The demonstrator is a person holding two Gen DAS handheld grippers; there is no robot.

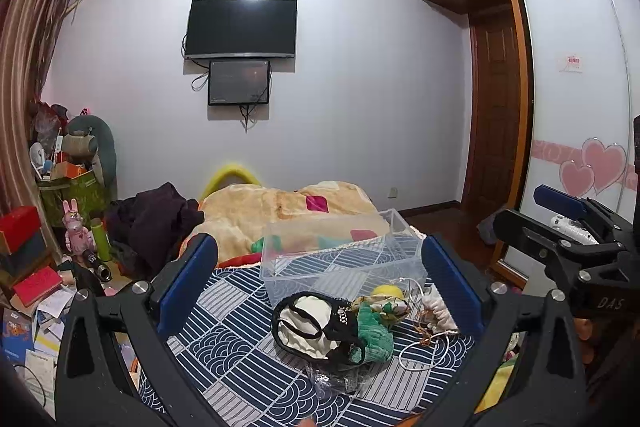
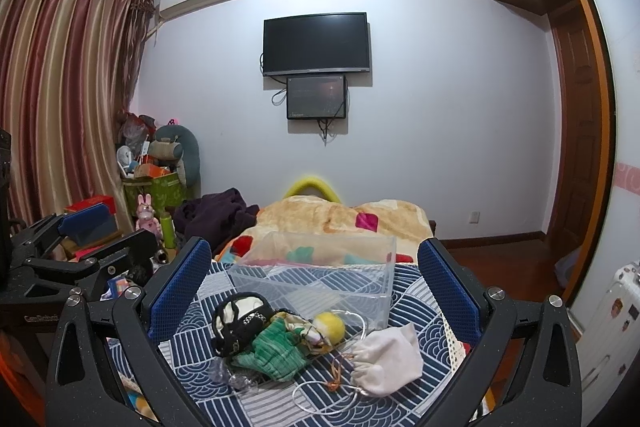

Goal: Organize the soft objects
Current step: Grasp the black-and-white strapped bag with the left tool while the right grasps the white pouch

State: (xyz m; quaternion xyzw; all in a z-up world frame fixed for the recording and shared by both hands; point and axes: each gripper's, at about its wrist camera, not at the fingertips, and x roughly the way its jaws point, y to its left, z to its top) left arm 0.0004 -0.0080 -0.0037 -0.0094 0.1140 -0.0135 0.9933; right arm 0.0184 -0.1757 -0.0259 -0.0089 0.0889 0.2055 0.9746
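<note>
A heap of soft things lies on the blue patterned bedspread [image 1: 224, 343]: a black-and-cream cloth item [image 1: 308, 323], a green knitted piece [image 1: 374, 337], a yellow ball [image 1: 386, 291] and a white drawstring pouch [image 2: 386, 357]. Behind the heap stands an empty clear plastic box [image 1: 340, 259], also seen in the right wrist view [image 2: 316, 275]. My left gripper [image 1: 320, 287] is open and empty, held above the heap. My right gripper [image 2: 316, 287] is open and empty too, and shows at the right in the left wrist view [image 1: 560, 219]. The heap in the right wrist view includes the green piece [image 2: 276, 351] and yellow ball [image 2: 330, 325].
A beige patterned blanket [image 1: 280, 211] and dark clothes [image 1: 156, 223] lie at the far end of the bed. Boxes, books and toys [image 1: 60, 227] clutter the floor at left. A wardrobe with sliding doors [image 1: 576, 87] stands at right. A white cord [image 1: 420, 351] loops by the heap.
</note>
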